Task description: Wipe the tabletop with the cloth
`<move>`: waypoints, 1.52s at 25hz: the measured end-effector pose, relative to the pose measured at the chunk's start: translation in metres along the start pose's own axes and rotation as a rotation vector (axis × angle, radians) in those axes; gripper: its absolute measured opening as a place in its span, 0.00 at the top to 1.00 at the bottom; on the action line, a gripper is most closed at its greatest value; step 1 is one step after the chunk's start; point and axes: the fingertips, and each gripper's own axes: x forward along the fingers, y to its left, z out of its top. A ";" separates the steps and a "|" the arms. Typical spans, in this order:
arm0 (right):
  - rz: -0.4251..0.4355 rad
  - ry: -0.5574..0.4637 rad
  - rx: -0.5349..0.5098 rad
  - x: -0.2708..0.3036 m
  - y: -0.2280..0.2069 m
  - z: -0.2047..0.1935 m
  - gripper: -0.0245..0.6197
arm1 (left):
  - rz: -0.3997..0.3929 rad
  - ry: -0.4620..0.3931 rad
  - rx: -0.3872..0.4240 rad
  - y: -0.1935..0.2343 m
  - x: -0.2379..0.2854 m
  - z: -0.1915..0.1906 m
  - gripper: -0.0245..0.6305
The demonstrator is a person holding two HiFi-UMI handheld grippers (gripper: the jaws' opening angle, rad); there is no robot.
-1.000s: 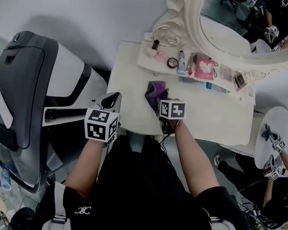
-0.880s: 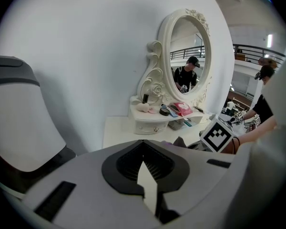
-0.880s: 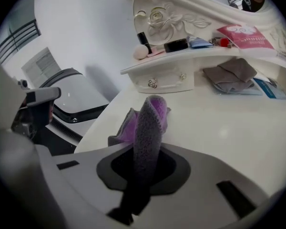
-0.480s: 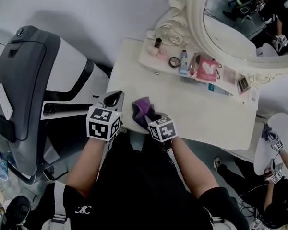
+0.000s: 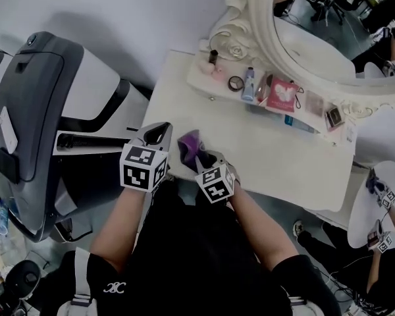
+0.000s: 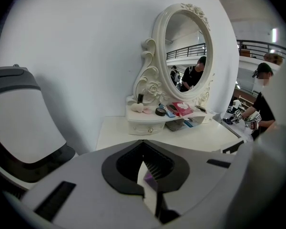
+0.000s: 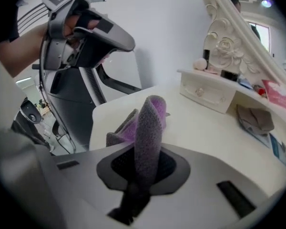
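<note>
The purple cloth [image 5: 189, 147] is bunched up near the front left corner of the white tabletop [image 5: 283, 160]. My right gripper [image 5: 207, 162] is shut on it. In the right gripper view the cloth [image 7: 150, 120] stands up in a fold from between the jaws of the right gripper [image 7: 143, 168]. My left gripper [image 5: 155, 135] hovers at the table's left front edge, just left of the cloth, jaws together and holding nothing. In the left gripper view the left gripper [image 6: 145, 163] shows only a thin seam, with a speck of purple behind it.
A raised shelf [image 5: 214, 84] with several cosmetics runs along the back under an ornate white mirror [image 5: 296, 51]. A large grey and white machine [image 5: 46, 124] stands close to the table's left side. A round white stand [image 5: 375, 196] is at the right.
My right gripper has dragged the cloth left and toward the front edge, ending beside the left gripper. The left gripper has barely moved.
</note>
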 end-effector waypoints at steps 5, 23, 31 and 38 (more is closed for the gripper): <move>-0.207 -0.051 0.163 -0.011 -0.118 -0.003 0.88 | 0.027 -0.010 0.004 -0.014 -0.002 0.004 0.96; -0.692 -0.092 0.677 -0.202 -0.360 -0.194 0.88 | -0.099 -0.005 0.043 -0.138 0.052 0.010 0.96; -0.721 -0.101 0.813 -0.228 -0.379 -0.223 0.88 | -0.122 0.032 0.076 -0.154 0.057 0.008 0.96; -0.649 -0.104 0.814 -0.206 -0.337 -0.207 0.88 | -0.139 0.007 0.089 -0.159 0.043 0.006 0.96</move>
